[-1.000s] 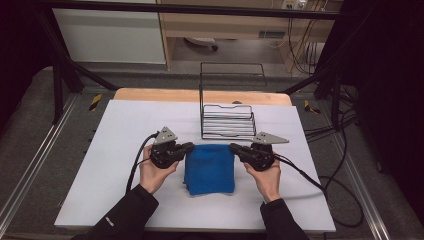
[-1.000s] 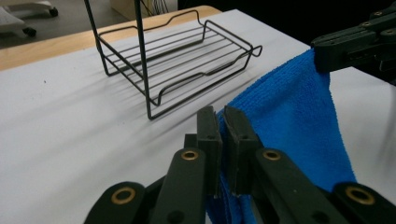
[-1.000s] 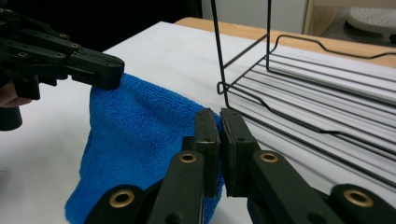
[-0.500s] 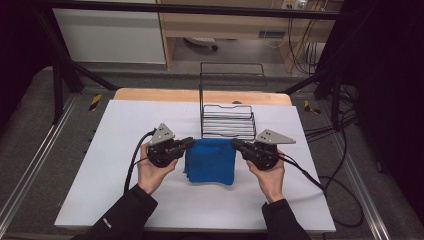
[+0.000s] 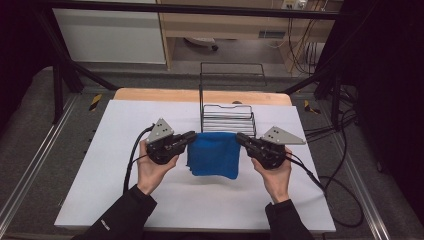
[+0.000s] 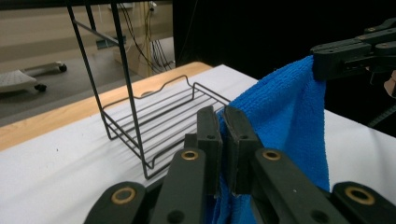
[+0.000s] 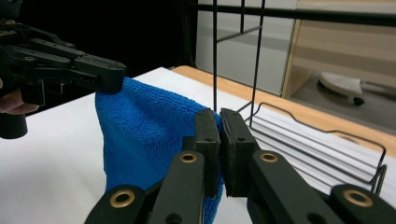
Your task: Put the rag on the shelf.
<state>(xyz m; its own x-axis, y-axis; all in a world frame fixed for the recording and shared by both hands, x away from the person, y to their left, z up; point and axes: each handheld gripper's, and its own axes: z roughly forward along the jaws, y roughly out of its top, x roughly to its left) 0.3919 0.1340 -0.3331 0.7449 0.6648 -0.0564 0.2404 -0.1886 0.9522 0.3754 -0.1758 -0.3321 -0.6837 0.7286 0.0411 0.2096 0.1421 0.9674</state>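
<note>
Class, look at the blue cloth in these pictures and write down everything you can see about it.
The blue cloth looks like soft, fine-looped microfibre, plain blue. It hangs folded, its top edge stretched between the left gripper and the right gripper, each shut on an upper corner. Its lower part droops in loose folds towards the white table; whether it touches is unclear. It hangs just in front of the black wire rack.

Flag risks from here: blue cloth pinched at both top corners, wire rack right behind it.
1. The left gripper and right gripper each pinch only a thin corner of the blue microfibre cloth; a corner could slip out and the cloth would swing to one side.
2. The cloth hangs close in front of the black wire rack; its loose lower edge may snag on the rack's front rail if carried forward low.
</note>
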